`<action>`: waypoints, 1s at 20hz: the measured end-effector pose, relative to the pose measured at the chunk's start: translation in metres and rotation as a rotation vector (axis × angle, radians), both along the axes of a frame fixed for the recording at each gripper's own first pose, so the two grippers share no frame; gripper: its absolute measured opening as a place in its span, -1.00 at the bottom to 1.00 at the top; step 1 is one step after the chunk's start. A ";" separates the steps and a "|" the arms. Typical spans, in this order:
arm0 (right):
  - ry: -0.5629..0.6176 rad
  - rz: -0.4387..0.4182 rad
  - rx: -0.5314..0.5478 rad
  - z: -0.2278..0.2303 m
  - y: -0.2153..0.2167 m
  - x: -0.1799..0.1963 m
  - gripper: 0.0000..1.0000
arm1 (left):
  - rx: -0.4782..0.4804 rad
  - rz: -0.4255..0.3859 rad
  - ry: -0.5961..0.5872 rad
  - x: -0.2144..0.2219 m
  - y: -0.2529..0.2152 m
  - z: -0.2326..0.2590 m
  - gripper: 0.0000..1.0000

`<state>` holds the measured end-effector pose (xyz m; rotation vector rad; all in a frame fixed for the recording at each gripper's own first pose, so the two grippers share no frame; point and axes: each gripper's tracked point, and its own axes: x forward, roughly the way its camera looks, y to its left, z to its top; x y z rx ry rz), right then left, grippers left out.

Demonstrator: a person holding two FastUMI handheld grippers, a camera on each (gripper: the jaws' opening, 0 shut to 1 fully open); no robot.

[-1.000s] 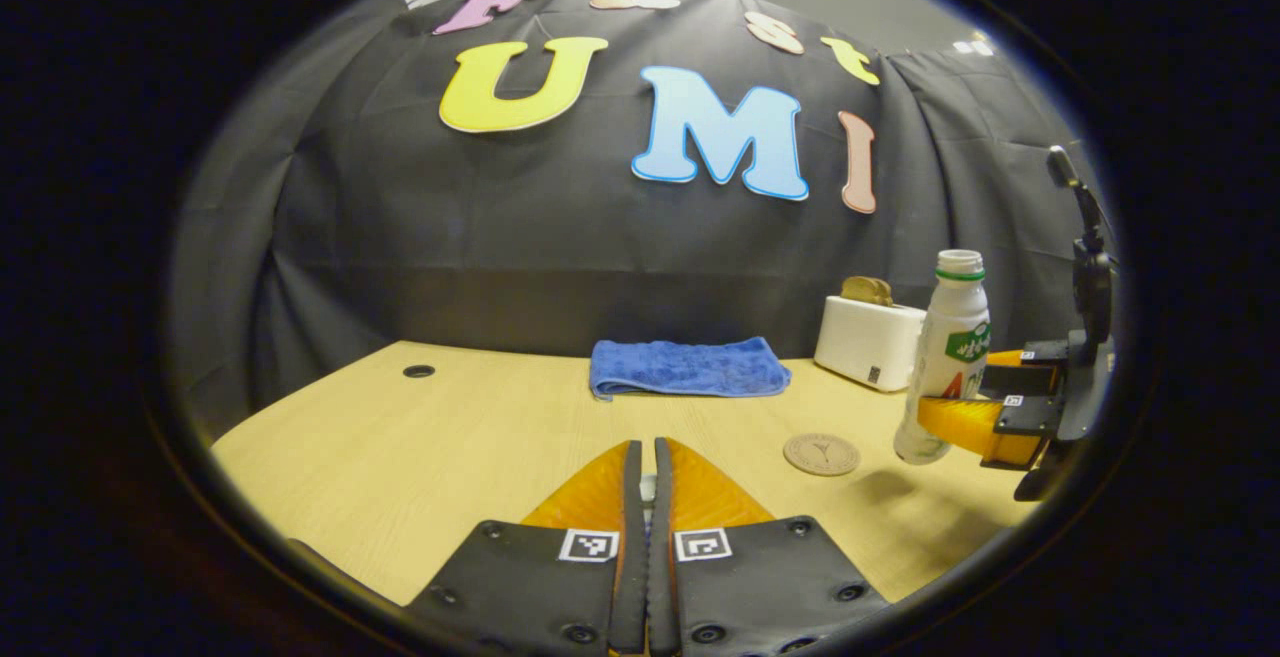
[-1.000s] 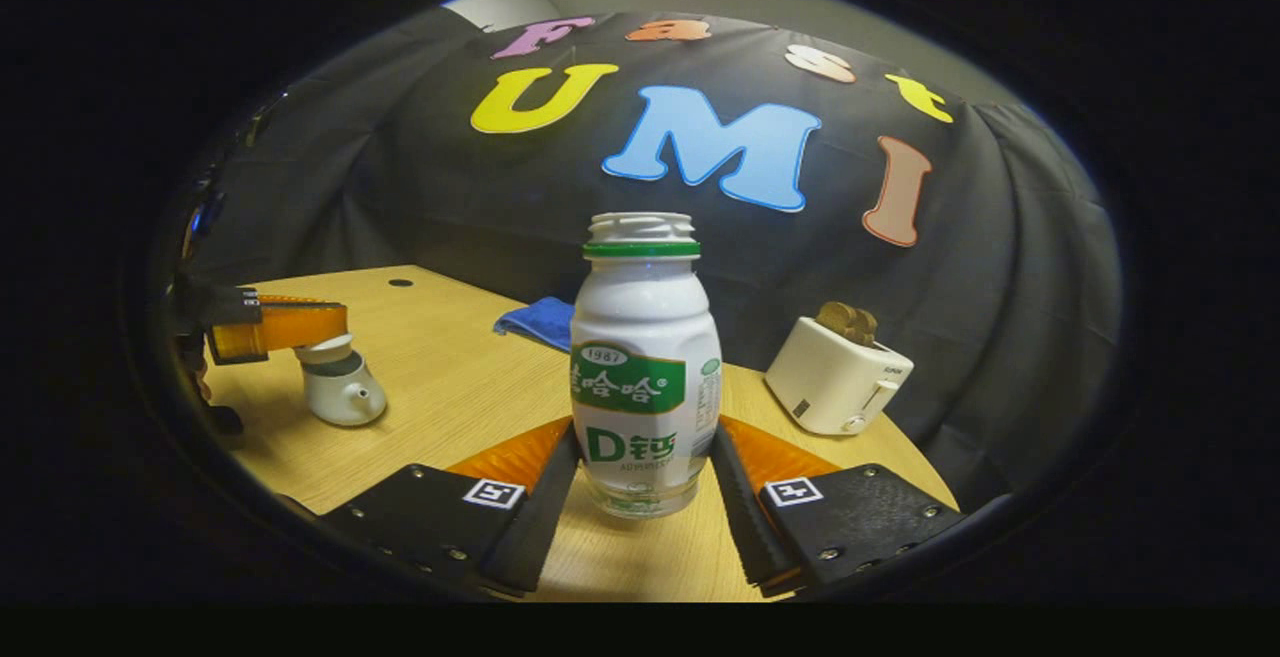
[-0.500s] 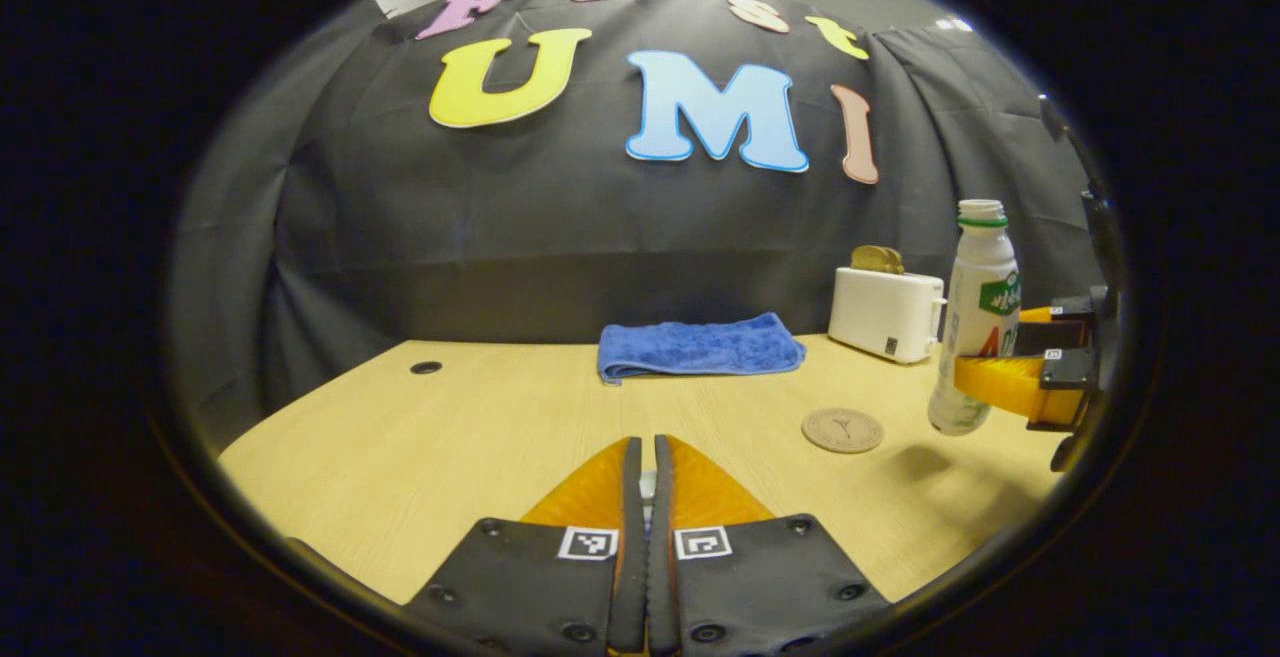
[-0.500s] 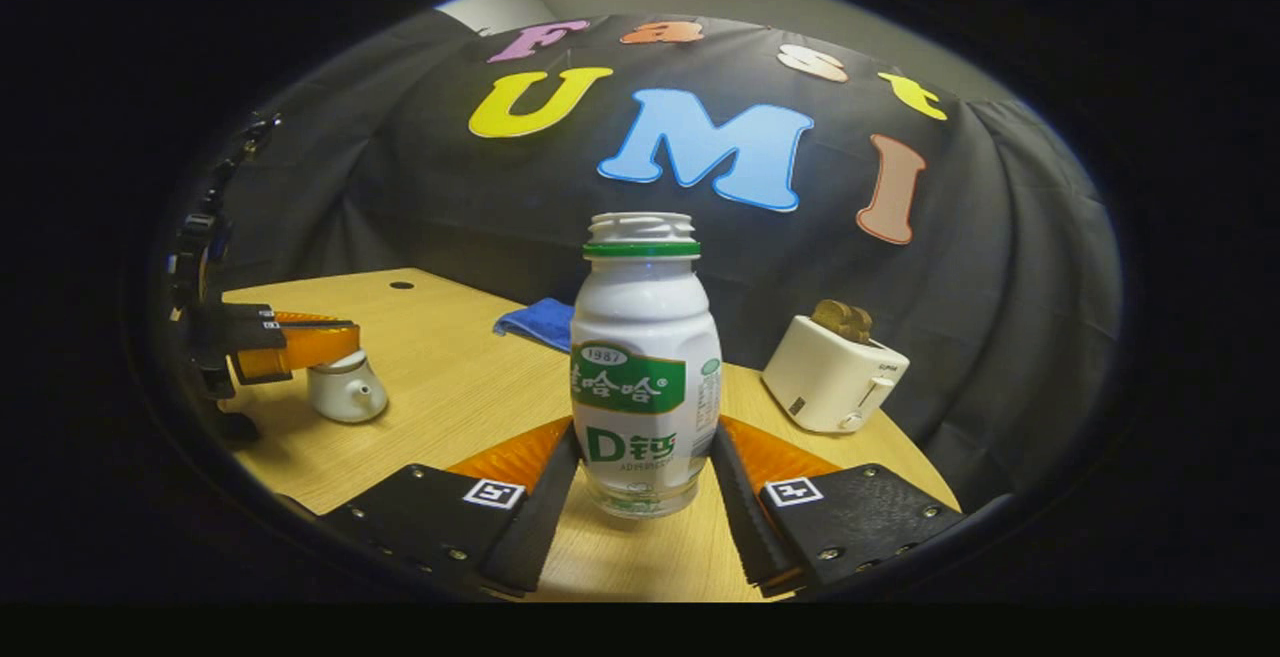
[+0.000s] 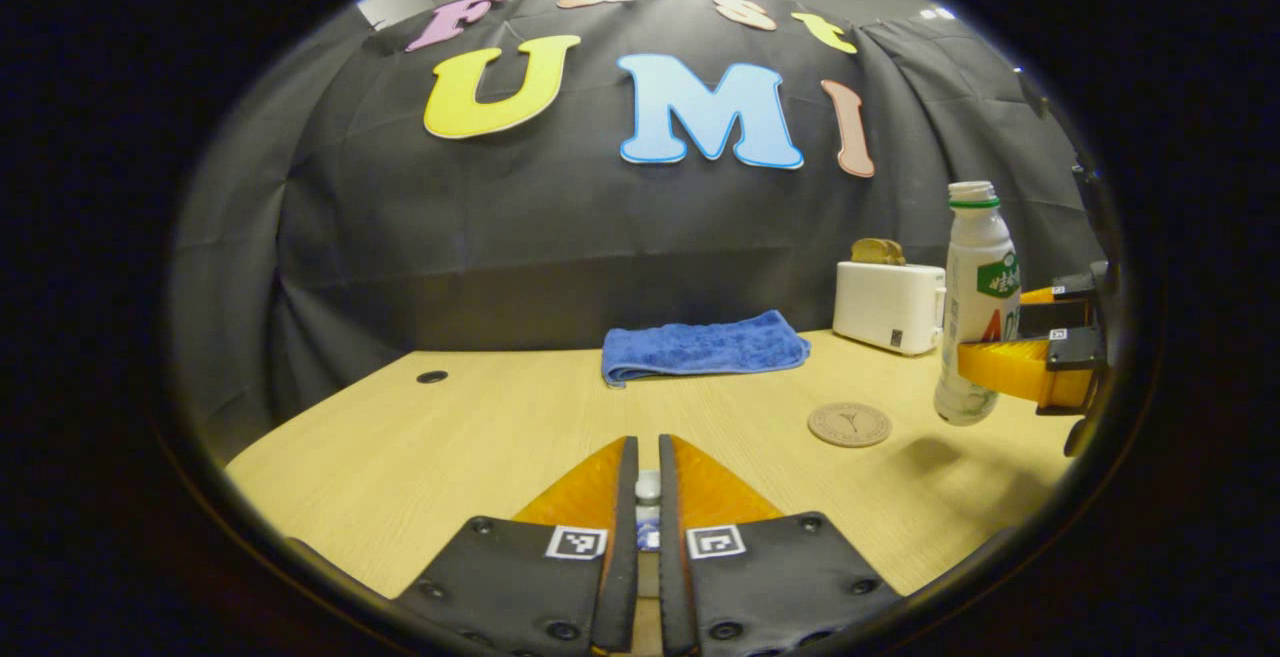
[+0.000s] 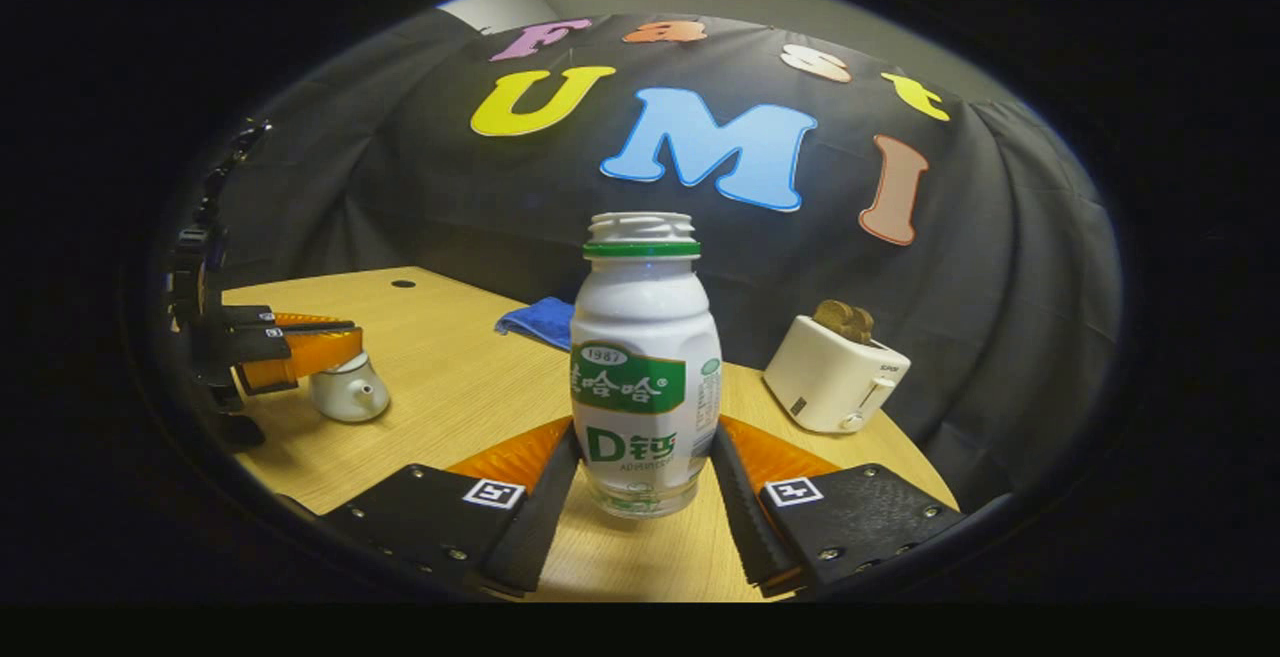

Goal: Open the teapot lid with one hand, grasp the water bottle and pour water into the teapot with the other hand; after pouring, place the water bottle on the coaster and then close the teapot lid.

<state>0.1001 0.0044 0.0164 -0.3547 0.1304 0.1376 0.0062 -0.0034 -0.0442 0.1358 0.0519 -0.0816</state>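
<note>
Water bottle [image 6: 644,367] is standing upright, open neck pointing up, lifted clear of the table [image 6: 450,387]. Right gripper [image 6: 640,497] is reaching level, its 2 fingers clamping the bottle's lower body. Left gripper [image 5: 640,507] is pinching the teapot lid knob [image 5: 648,487], over the teapot [image 6: 348,395]. Coaster [image 5: 849,424] is lying near the bottle

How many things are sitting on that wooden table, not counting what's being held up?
4. A folded blue towel at the back, a white toaster to its right, a round coaster in front of the toaster, and a small white teapot under the left gripper. More may be hidden.
</note>
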 end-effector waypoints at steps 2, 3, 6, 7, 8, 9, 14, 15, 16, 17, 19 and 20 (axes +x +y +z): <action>-0.001 0.001 0.000 0.001 0.002 0.000 0.46 | -0.018 -0.004 0.001 0.000 -0.001 0.000 -0.57; -0.002 0.002 0.002 0.001 0.002 0.000 0.46 | -0.026 -0.004 -0.002 -0.003 0.000 0.002 -0.55; -0.001 0.010 0.011 0.003 0.007 0.005 0.46 | -0.038 0.002 -0.049 -0.013 0.003 0.019 -0.50; 0.001 0.018 0.015 0.002 0.009 0.008 0.45 | -0.037 0.001 -0.071 -0.018 0.004 0.027 -0.48; 0.005 0.026 0.021 0.003 0.012 0.012 0.45 | -0.037 0.001 -0.087 -0.022 0.006 0.035 -0.48; 0.007 0.034 0.036 0.004 0.015 0.017 0.45 | -0.036 0.003 -0.097 -0.027 0.010 0.040 -0.50; 0.014 0.045 0.155 0.012 0.027 0.050 0.45 | -0.047 0.036 -0.133 -0.049 0.037 0.060 -0.50; 0.011 0.041 0.174 0.012 0.027 0.057 0.41 | -0.048 0.046 -0.137 -0.053 0.044 0.063 -0.50; 0.009 0.038 0.195 0.013 0.029 0.065 0.46 | -0.053 0.054 -0.140 -0.057 0.050 0.065 -0.50; 0.016 0.036 0.218 0.010 0.030 0.072 0.45 | -0.064 0.062 -0.144 -0.060 0.057 0.067 -0.50; 0.053 0.032 0.279 0.002 0.034 0.085 0.45 | -0.085 0.072 -0.154 -0.067 0.066 0.072 -0.48; 0.074 0.029 0.304 -0.004 0.036 0.090 0.44 | -0.090 0.076 -0.158 -0.069 0.069 0.074 -0.58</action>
